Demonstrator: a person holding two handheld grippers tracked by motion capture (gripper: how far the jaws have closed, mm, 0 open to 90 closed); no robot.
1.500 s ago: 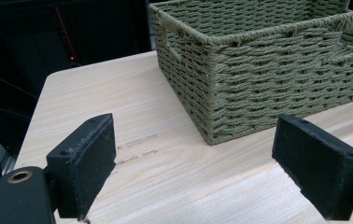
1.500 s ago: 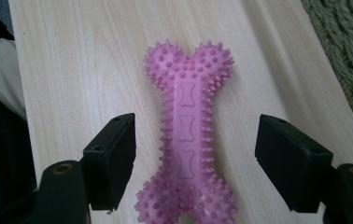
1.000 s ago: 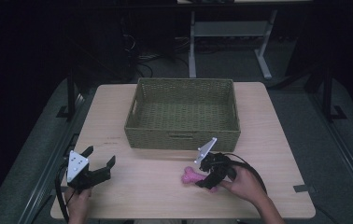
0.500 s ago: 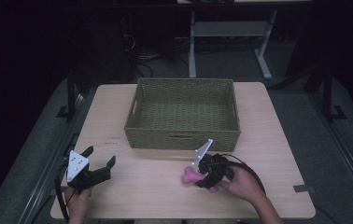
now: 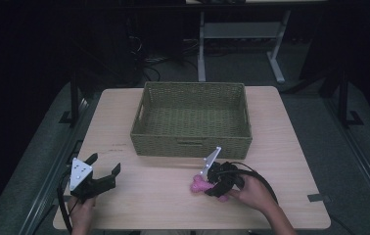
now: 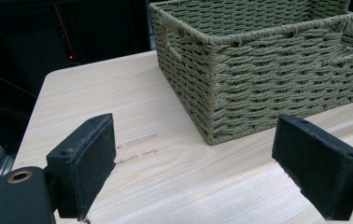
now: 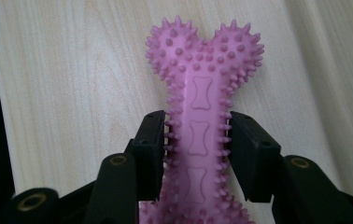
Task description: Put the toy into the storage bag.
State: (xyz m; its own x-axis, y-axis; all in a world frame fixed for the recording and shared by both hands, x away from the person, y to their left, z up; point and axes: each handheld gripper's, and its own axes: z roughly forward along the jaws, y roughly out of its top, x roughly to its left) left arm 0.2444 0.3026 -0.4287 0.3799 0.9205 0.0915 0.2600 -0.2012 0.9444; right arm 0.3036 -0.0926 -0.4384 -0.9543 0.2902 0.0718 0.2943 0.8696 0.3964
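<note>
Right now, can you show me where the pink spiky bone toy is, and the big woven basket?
Pink spiky bone toy (image 7: 201,98): right gripper view, on the flat shaft just below its two knobby lobes.
Woven basket (image 5: 191,145): high view, on the outside of its near wall.

The left gripper (image 5: 105,170) sat low at the near left of the bench (image 5: 149,205), its fingers (image 6: 83,163) spread wide with nothing between them, held from below by the left hand (image 5: 81,215). The right gripper (image 5: 211,186), gripped by the right hand (image 5: 254,193), had its fingers (image 7: 149,154) closed on the shaft of a pink spiked bone toy (image 7: 202,107).
</note>
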